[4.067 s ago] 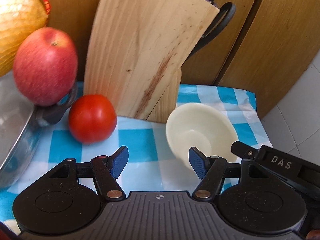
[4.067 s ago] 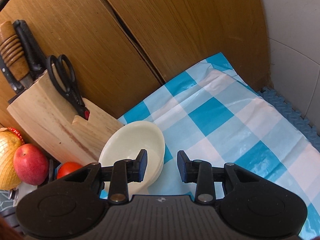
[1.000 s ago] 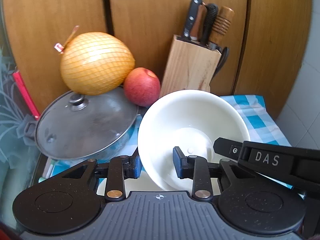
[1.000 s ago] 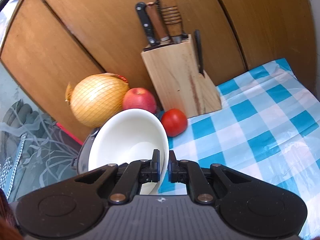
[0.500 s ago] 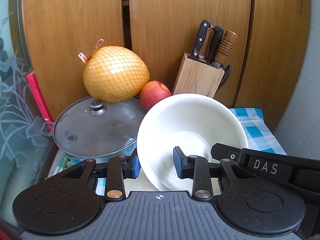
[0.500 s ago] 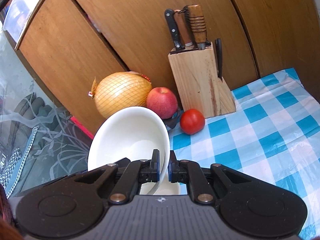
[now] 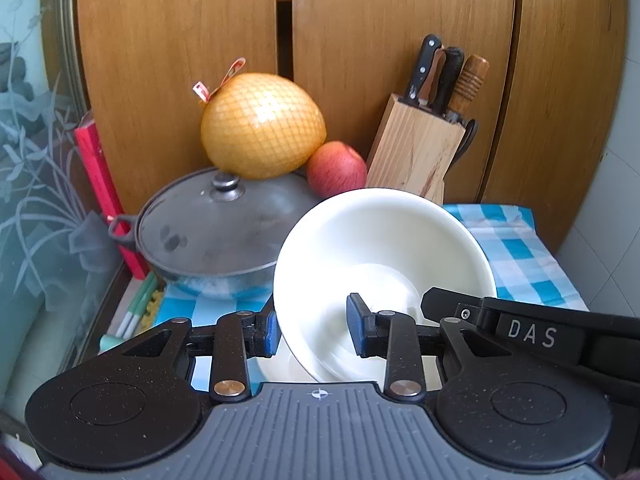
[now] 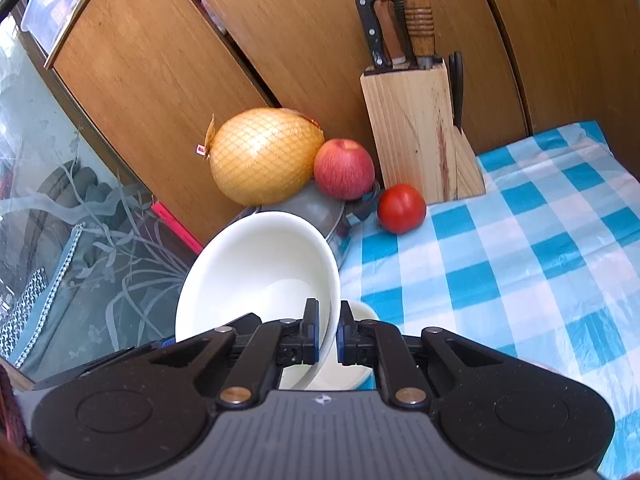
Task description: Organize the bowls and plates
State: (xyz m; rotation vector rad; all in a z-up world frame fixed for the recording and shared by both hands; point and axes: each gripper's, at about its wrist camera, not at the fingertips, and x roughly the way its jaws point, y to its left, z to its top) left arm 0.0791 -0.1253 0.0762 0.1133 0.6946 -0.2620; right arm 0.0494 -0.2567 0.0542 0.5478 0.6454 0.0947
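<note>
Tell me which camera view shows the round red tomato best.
The right wrist view: the round red tomato sits fully visible on the blue-checked tablecloth, beside the wooden knife block. The left wrist view shows none of it; the white bowl blocks that area.

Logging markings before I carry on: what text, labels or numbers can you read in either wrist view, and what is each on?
"DAS": white letters on the black arm of the right gripper, seen in the left wrist view.
Tag on the netted pomelo: red and white, print too small to read.
Small round emblems on both gripper bodies: symbols, no letters.
Nothing else readable in either view.
</note>
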